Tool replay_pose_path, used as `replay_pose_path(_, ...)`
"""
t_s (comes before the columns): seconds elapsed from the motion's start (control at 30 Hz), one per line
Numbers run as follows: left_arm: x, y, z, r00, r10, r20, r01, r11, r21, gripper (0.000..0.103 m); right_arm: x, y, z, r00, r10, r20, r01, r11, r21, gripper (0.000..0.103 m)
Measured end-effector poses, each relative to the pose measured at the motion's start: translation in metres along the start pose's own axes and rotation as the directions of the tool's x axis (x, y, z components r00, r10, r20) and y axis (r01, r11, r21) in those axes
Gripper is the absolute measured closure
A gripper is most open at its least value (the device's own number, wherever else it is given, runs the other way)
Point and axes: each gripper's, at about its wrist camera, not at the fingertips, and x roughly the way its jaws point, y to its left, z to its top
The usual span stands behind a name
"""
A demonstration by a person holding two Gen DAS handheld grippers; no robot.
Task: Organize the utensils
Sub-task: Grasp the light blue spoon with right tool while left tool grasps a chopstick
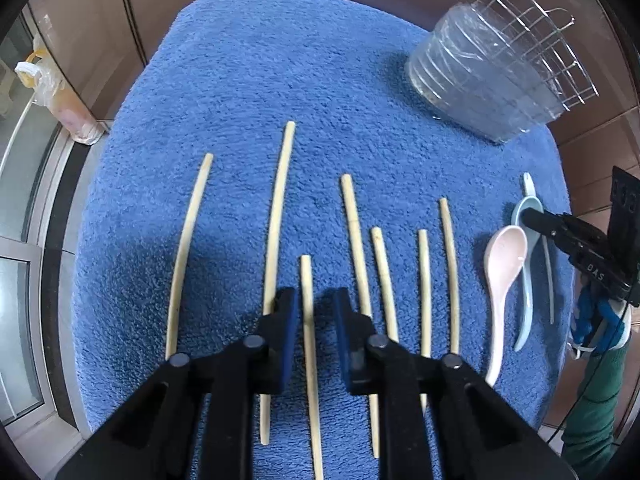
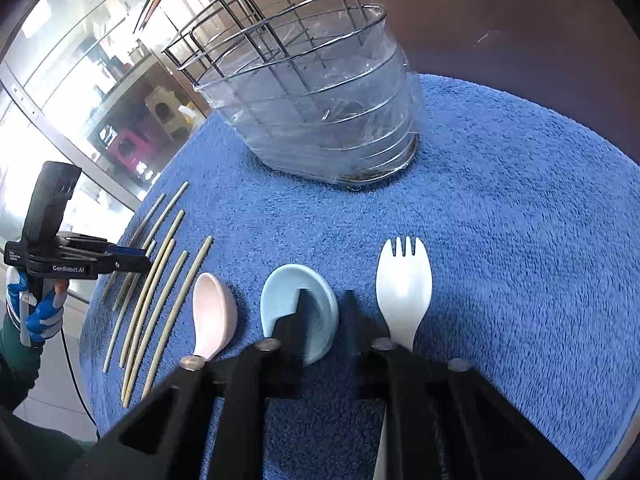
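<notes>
a blue towel (image 1: 248, 80) covers the whole work surface under both claws. far ahead of the right claw (image 2: 324, 308), toward the towel's back edge, stands a wire caddy (image 2: 288, 40) wrapped low down in clear plastic; from the left claw (image 1: 316, 308) it sits far ahead and well to the right. the left claw hovers released over the chopsticks (image 1: 276, 240), its fingers (image 1: 286, 320) straddling one short stick (image 1: 307, 320) that runs back beneath it, neither pad clearly touching it. the other sticks lie in rough parallel rows, two to its left and four to its right, all pointing away from the claw. the right claw is also released, its fingers (image 2: 298, 320) parted over the bowl of the blue spoon (image 2: 298, 280), which lies directly below and just ahead; whether the tips touch it cannot be told. just left of that claw lies a pink spoon (image 2: 210, 308), bowl forward, and beyond it to the left the rows of chopsticks. just right of the claw lies a white spork (image 2: 404, 284), tines pointing away toward the caddy, its handle running back under the right finger.
</notes>
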Motion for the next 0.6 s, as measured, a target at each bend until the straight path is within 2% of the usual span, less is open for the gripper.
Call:
replay_pose_path(0.07,0.000,0.003,0.000,1.000,0.001,0.004,-0.001,1.000,-0.018,0.097,-0.001,0.005,0.001,1.000,-0.008,0.004,0.009,1.000,-0.026,0.095)
replay_pose_path(0.17,-0.004,0.014,-0.004,0.999,-0.032,0.024,0.034,0.998,-0.061,0.098,-0.007,0.014,-0.003,0.999,-0.043,0.023,0.044,0.997,-0.056,0.095)
replay_pose_path(0.37,-0.029,0.019,-0.024,0.988,-0.029,0.154,0.040,0.997,-0.069,0.098,-0.039,0.043,-0.019,0.981,-0.147,0.129,0.160,0.982,-0.099,0.096)
replay_pose_path(0.5,-0.060,0.021,-0.043,0.964,-0.043,0.263,0.059,0.997,-0.053,0.098,-0.069,0.061,-0.035,0.957,-0.204,0.207,0.228,0.969,-0.100,0.096)
replay_pose_path(0.6,-0.086,0.020,-0.058,0.936,-0.041,0.350,0.059,0.997,-0.040,0.098,-0.088,0.079,-0.047,0.931,-0.251,0.266,0.285,0.953,-0.097,0.096)
